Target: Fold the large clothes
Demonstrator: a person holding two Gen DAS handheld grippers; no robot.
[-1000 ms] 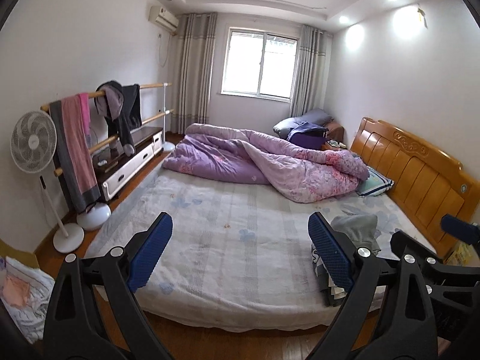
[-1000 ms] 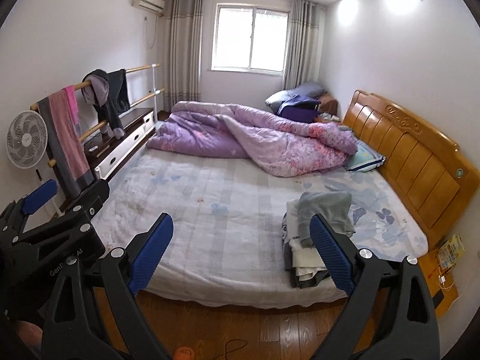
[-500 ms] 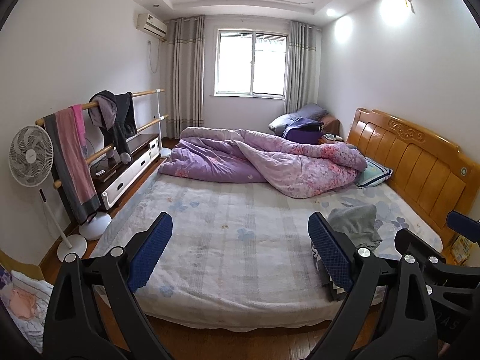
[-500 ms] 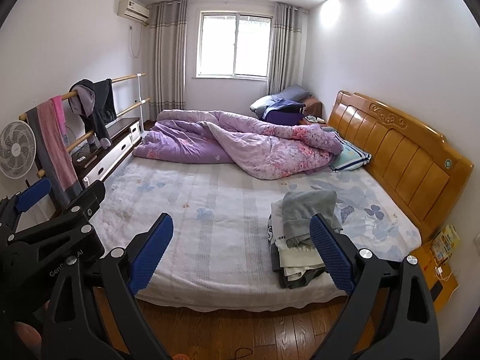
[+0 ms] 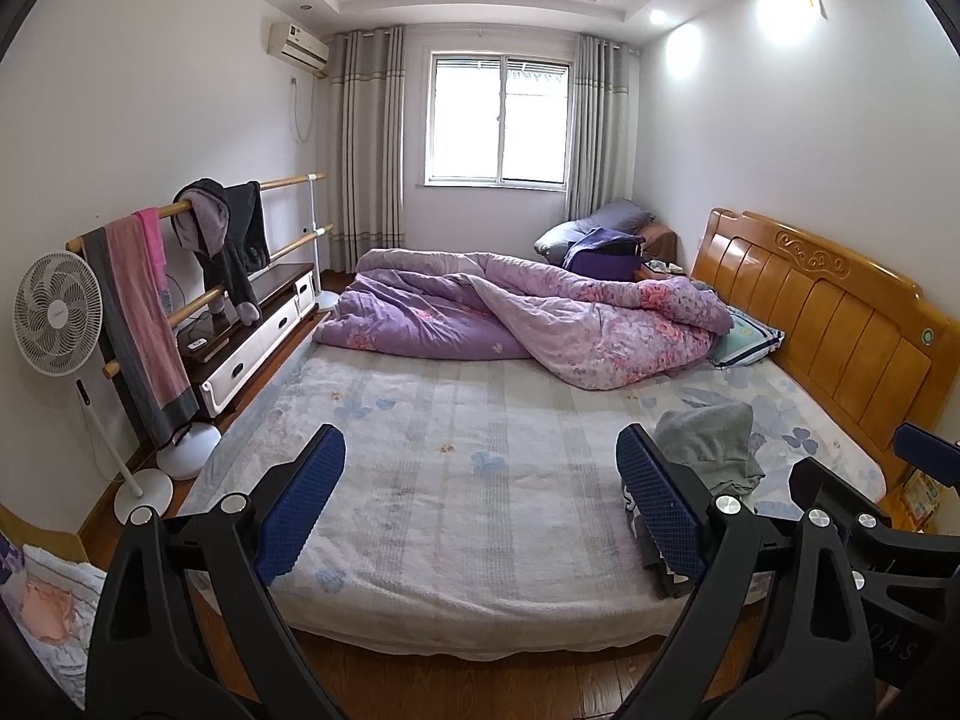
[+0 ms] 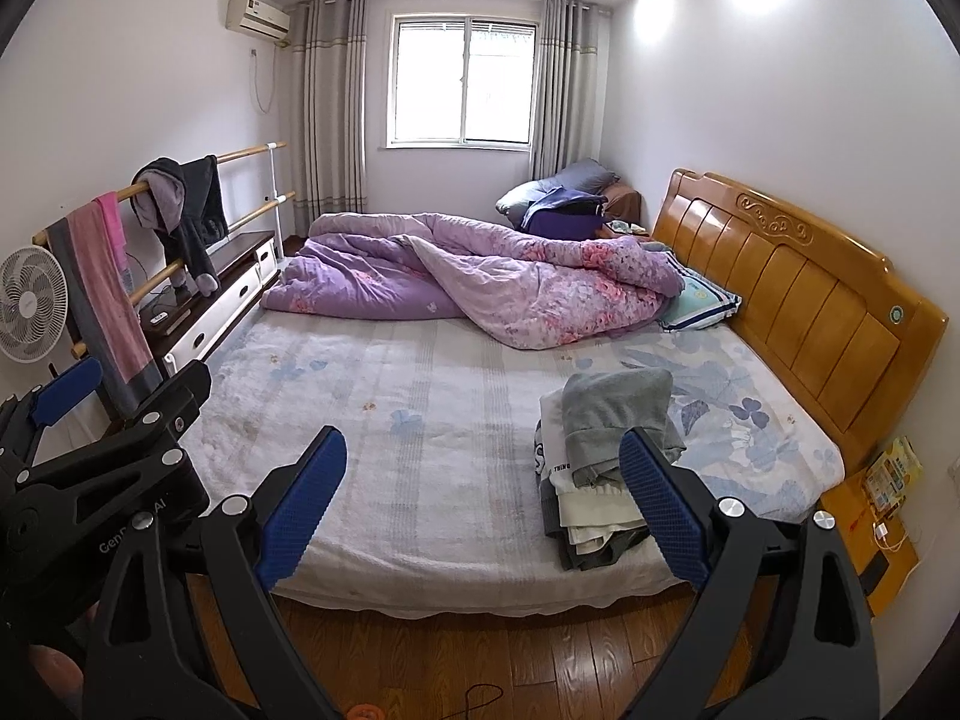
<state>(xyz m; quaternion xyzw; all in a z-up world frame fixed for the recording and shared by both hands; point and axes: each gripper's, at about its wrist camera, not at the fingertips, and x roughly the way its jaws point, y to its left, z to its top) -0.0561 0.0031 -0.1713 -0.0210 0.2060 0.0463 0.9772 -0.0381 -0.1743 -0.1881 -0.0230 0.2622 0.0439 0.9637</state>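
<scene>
A stack of folded clothes (image 6: 600, 456), grey on top and white and dark below, lies near the bed's front right corner; the left wrist view shows the same stack of folded clothes (image 5: 708, 450) behind a finger. Both grippers hover off the foot of the bed (image 6: 432, 480), away from the clothes. My left gripper (image 5: 480, 504) is open and empty. My right gripper (image 6: 483, 504) is open and empty too. More garments hang on a wooden rail (image 5: 180, 252) at the left wall: a pink and grey towel and dark jackets.
A rumpled purple quilt (image 5: 528, 312) lies across the far half of the bed, by a pillow and the wooden headboard (image 5: 828, 312). A standing fan (image 5: 57, 312) and low TV cabinet (image 5: 252, 330) line the left wall. Laundry (image 5: 42, 594) lies low left on the floor.
Both cameras have pulled back and tilted up slightly, so the bed appears farther and more ceiling shows. Both grippers stayed open and empty.
</scene>
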